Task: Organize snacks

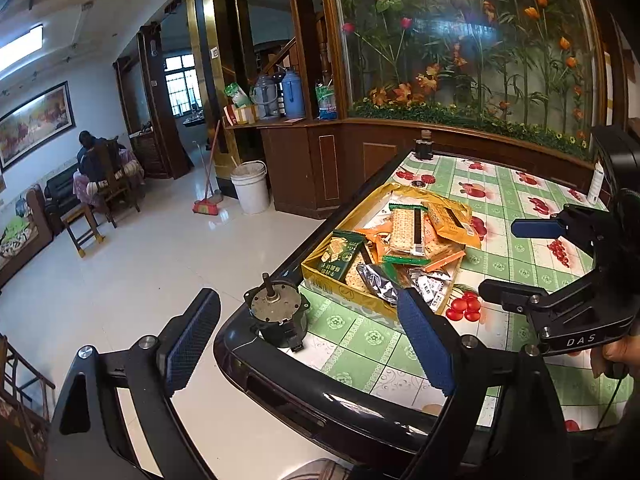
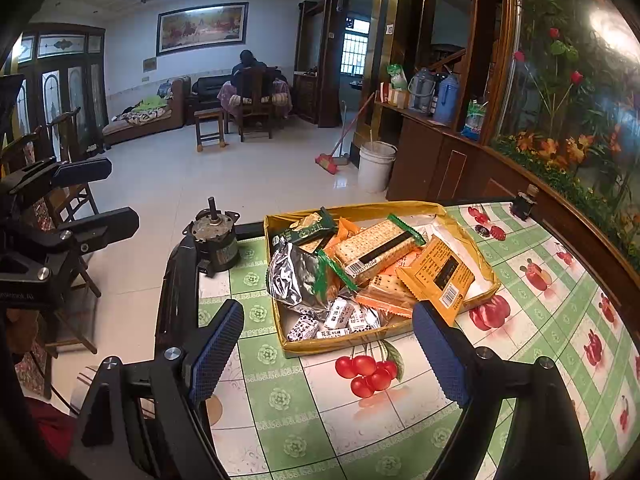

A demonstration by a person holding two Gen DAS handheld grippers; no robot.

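Left wrist view: left tool [image 1: 310, 344] released, pads spread wide, nothing between them, hanging over the near corner of the tabletop [image 1: 516, 196] with its green-check fruit-print cloth. Small metal motor [image 1: 278, 308] stands at the tabletop corner, between the pads. Yellow tray [image 1: 340, 290] beyond it, piled with snacks: cracker pack [image 1: 406, 230], orange packet [image 1: 450, 218], green packet [image 1: 340, 254], silver bag [image 1: 378, 280]. Right tool [image 1: 510, 260] at right, also released, empty. Right wrist view: right tool [image 2: 328, 350] spread wide, empty, above the cloth just short of the yellow tray [image 2: 400, 330]. Small wrapped candies [image 2: 334, 320] in the tray's near corner, silver bag [image 2: 294, 280] beside them, cracker pack [image 2: 376, 248] on top. Motor [image 2: 214, 246] left of tray. Left tool [image 2: 104, 196] at far left, released.
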